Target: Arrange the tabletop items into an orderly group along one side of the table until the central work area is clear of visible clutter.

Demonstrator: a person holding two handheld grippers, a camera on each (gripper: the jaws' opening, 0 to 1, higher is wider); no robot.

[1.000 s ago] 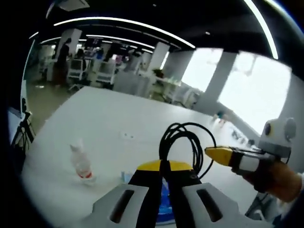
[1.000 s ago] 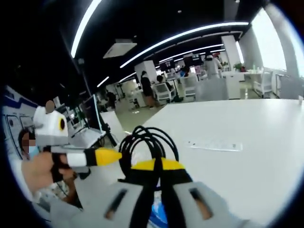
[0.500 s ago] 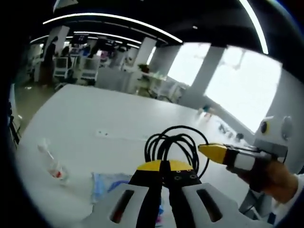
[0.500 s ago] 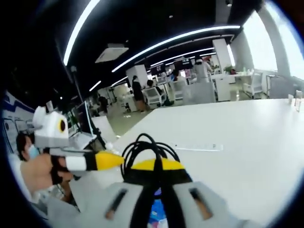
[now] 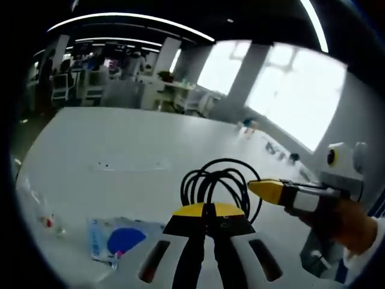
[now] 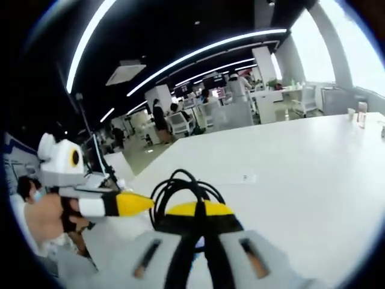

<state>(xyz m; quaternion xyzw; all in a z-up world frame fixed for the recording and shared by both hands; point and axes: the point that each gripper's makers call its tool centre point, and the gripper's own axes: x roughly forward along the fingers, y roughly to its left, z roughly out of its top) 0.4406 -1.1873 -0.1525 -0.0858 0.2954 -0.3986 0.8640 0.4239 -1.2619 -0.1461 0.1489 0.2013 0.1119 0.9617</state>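
A coiled black cable (image 5: 218, 182) rises in loops from between my left gripper's (image 5: 207, 211) yellow-tipped jaws, which are shut on it above the white table (image 5: 114, 129). My right gripper (image 5: 266, 189) comes in from the right, its yellow tip touching the coil's edge, held by a hand. In the right gripper view the same cable (image 6: 180, 189) loops out of my right gripper (image 6: 198, 209), shut on it. The left gripper (image 6: 133, 203) points in from the left against the coil.
A blue-printed clear packet (image 5: 117, 239) lies on the table near the left jaws. A clear bottle with a red label (image 5: 41, 212) lies at the far left. A thin pale strip (image 5: 129, 164) rests mid-table. Small items (image 5: 278, 150) stand far right. Office desks and people fill the background.
Both cameras have swung, so the bottle and packet sit further left in the view. The cable stays held between both grippers, which keep their places by the coil.
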